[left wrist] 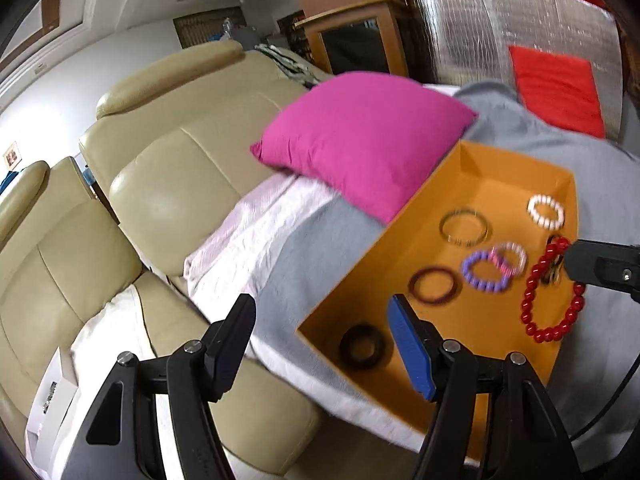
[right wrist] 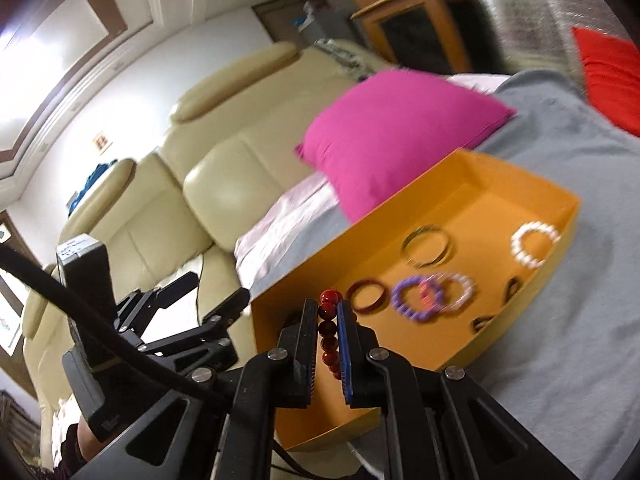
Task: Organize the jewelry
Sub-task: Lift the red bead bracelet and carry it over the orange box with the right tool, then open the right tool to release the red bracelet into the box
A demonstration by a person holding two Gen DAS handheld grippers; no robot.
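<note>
Red bead bracelet pinched in right hand-held gripper, left hand-held gripper spread beside orange tray.

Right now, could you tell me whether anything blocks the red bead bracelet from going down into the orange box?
Nothing visible does. The right tongs hold the red bead bracelet above the open orange box; other bracelets lie inside.

No legible text is found. Faint print is borne by a white box on the cream sofa, and by a dark device left of the orange box; both are unreadable.
</note>
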